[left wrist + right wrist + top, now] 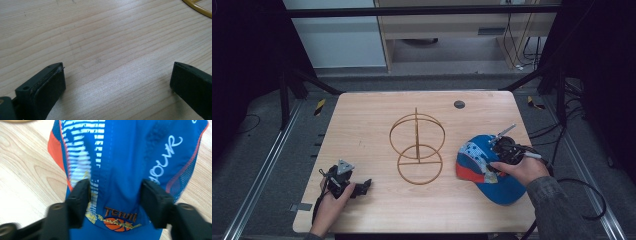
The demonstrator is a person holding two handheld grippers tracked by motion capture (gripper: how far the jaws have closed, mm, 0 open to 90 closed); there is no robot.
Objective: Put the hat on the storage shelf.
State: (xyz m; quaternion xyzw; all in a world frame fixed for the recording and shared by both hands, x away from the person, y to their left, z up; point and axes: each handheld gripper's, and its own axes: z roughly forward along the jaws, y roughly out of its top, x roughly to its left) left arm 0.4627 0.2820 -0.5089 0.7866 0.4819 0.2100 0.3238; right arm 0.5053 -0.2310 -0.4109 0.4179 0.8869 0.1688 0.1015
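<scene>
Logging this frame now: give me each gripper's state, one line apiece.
Left gripper: open, nothing between its jaws, over the bare table.
Right gripper: closing on the blue cap; firm grip cannot be told.

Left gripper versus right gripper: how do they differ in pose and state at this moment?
The left gripper stands wide open over bare table with nothing between its jaws; the right gripper has its jaws on either side of a fold of the blue cap. The left gripper lies near the table's front left edge; the right is at the table's right side, on the cap's crown. Each is held in a hand.
</scene>
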